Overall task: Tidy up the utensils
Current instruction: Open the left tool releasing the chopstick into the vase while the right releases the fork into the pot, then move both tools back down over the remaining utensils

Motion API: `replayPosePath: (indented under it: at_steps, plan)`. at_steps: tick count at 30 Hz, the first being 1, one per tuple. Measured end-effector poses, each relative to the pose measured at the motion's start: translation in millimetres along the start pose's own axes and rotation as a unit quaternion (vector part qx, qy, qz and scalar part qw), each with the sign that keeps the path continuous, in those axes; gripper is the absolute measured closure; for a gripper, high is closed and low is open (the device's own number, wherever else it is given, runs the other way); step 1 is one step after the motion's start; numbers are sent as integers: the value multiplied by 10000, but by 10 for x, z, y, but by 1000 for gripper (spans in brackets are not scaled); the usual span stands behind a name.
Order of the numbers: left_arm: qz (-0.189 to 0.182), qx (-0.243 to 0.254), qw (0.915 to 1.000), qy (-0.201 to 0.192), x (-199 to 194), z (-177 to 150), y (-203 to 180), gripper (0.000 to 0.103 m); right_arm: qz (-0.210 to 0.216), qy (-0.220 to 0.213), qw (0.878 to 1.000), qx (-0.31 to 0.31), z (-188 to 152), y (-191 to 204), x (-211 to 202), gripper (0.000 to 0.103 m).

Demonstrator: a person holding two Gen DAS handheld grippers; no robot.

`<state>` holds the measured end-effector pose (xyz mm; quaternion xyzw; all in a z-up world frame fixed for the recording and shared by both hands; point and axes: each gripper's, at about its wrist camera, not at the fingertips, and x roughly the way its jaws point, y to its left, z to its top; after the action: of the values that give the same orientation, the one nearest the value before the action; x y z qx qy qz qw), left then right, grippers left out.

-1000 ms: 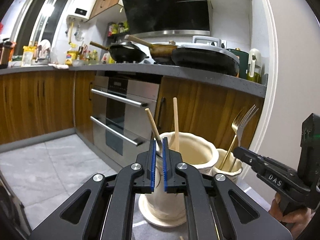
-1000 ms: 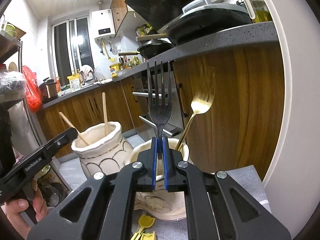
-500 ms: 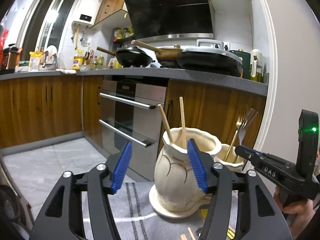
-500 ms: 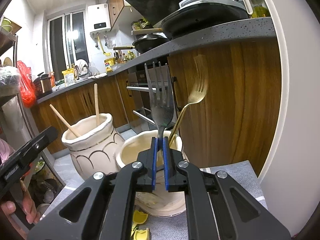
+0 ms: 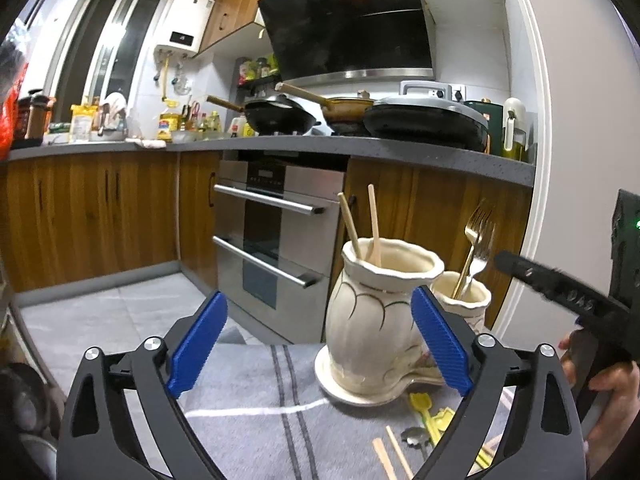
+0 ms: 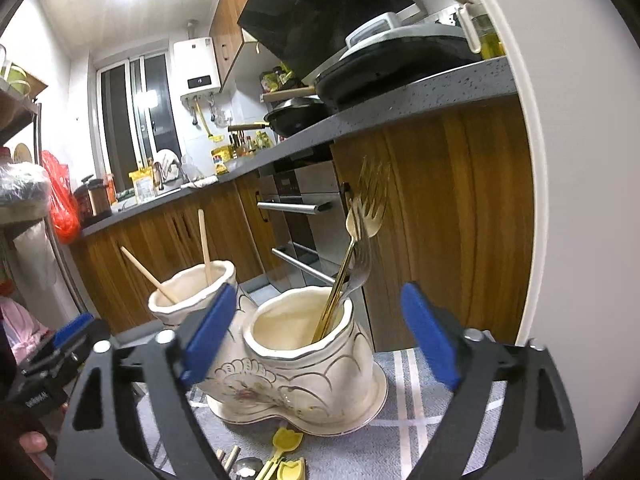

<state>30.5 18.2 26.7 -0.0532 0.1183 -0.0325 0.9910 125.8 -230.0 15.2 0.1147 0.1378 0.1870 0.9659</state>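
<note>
Both our grippers are opening wide with nothing between the pads: the left gripper (image 5: 318, 346), clamped on a chopstick a second ago, has let it drop into the tall vase (image 5: 376, 312), and the right gripper (image 6: 320, 340) has released its silver fork (image 6: 360, 264) into the short pot (image 6: 304, 356) beside the gold fork (image 6: 352, 248). That makes two more utensils sorted; yellow spoons (image 6: 286, 440) and loose chopsticks (image 5: 390, 454) lie on the grey cloth (image 5: 248, 408), so we judge those are next.

The left gripper (image 5: 318, 334) has its two blue pads far apart and its jaws are opening, with nothing pressed between them. The right gripper (image 6: 320, 334) is opening wide too, and its pads grip nothing. A hand (image 5: 608, 396) wraps around the right gripper's black handle. The fingers (image 6: 34, 442) of the other hand hold the left one.
</note>
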Motion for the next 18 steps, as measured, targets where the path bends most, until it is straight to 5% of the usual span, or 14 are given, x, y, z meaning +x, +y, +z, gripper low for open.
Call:
replayPosePath:
  at_steps: [8,18]
  plan:
    - [60,44,9993,368,-62,-99,20,6,-35,21,10000,42,19,-39,-284,5]
    - [3,198,9935,1122,-98,-179,-54,6,-58,980,9952,33,-137,-88,-312,5]
